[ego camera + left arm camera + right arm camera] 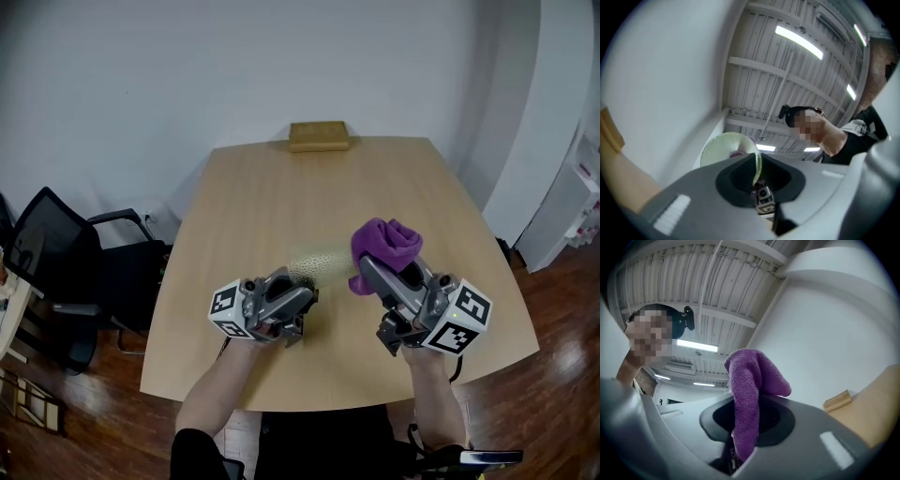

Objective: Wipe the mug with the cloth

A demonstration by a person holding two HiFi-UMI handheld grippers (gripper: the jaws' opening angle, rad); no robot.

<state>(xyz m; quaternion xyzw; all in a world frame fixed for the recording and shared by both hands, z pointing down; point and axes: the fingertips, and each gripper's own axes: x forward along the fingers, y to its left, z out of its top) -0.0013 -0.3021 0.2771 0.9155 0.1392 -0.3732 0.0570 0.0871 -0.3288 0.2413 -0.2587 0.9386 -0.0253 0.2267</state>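
A pale green mug [314, 260] is lifted off the wooden table [272, 187], blurred in the head view. My left gripper [298, 286] is shut on its wall. The left gripper view shows the mug [726, 147] tilted, its thin rim pinched between the dark pads of the left gripper [756, 180]. A purple cloth [386, 244] sticks up bunched from my right gripper [370, 270], just right of the mug and apart from it. Seen from the right gripper view, the cloth [752, 380] is clamped in the right gripper [743, 427] and folds over at its top.
A tan wooden block [319, 136] lies at the table's far edge, also visible as the block [837, 401] in the right gripper view. A black office chair [66, 272] stands left of the table. White shelving [577, 197] is at the right.
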